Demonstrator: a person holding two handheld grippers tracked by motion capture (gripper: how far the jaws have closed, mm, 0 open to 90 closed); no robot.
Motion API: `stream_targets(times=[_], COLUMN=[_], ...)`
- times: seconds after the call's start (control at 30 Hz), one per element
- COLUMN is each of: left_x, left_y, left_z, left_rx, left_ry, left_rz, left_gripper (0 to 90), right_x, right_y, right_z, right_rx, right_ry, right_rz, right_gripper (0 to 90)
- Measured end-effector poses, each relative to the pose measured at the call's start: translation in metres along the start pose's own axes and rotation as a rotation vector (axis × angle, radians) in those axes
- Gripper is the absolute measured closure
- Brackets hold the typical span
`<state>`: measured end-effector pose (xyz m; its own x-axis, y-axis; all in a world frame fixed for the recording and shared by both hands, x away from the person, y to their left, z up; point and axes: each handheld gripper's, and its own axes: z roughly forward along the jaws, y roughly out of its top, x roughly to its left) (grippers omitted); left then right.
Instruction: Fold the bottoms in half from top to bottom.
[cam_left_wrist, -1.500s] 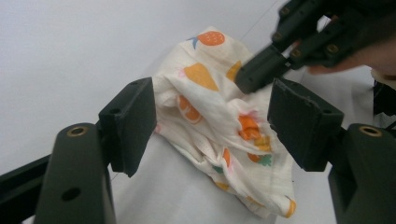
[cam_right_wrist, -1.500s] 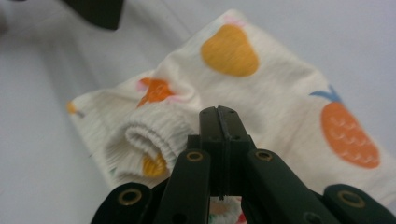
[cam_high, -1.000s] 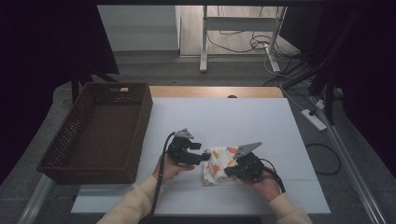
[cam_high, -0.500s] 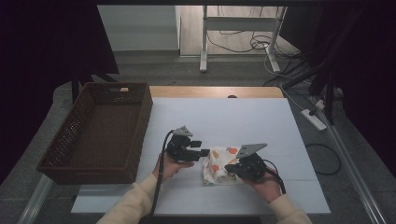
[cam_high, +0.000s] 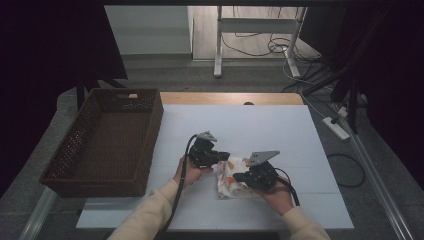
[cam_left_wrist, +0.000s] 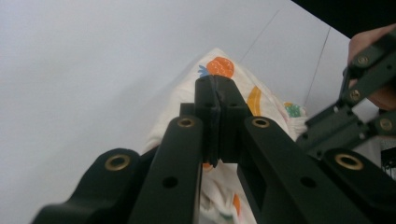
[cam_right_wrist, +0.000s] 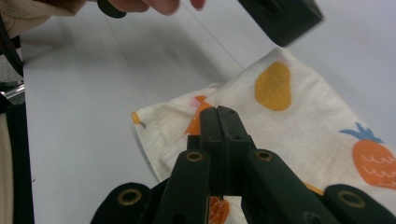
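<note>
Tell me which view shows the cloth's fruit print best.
The right gripper view: the cloth lies spread, pear and pineapple sharp. The left gripper view has it half behind black jaws; in the high view it is small between both grippers.

Looks like a lab or test room – white-topped table (cam_high: 260, 125), loose floor cables (cam_high: 260, 47), power strip (cam_high: 336, 128), dark curtains.
</note>
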<state>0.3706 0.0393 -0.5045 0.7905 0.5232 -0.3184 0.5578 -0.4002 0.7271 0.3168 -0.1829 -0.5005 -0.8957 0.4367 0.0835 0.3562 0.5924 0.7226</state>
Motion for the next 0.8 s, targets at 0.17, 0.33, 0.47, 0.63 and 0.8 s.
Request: stream_targets(times=[0.17,0.33,0.47,0.63,0.8], left_x=[0.004,0.012,0.018,0.019,0.018], left_y=[0.001,-0.005,-0.012,-0.018,-0.018], left_z=[0.015,0.018,0.019,0.023,0.023], left_rx=[0.058,0.083,0.09,0.094,0.09], left_ry=[0.016,0.022,0.013,0.01,0.014], left_rz=[-0.001,-0.027,-0.052,-0.057,-0.056], left_gripper=[88.6,88.6,88.6,88.6,88.6], right_x=[0.004,0.009,0.014,0.017,0.01], right_y=[-0.001,-0.005,-0.008,-0.01,-0.011], right_z=[0.006,0.013,0.02,0.022,0.004], right_rx=[0.028,0.056,0.081,0.082,0.023], right_ry=[0.02,0.045,0.072,0.087,0.058], right_rz=[-0.01,-0.02,-0.034,-0.032,-0.004], right_gripper=[89.2,89.3,89.3,89.3,89.2])
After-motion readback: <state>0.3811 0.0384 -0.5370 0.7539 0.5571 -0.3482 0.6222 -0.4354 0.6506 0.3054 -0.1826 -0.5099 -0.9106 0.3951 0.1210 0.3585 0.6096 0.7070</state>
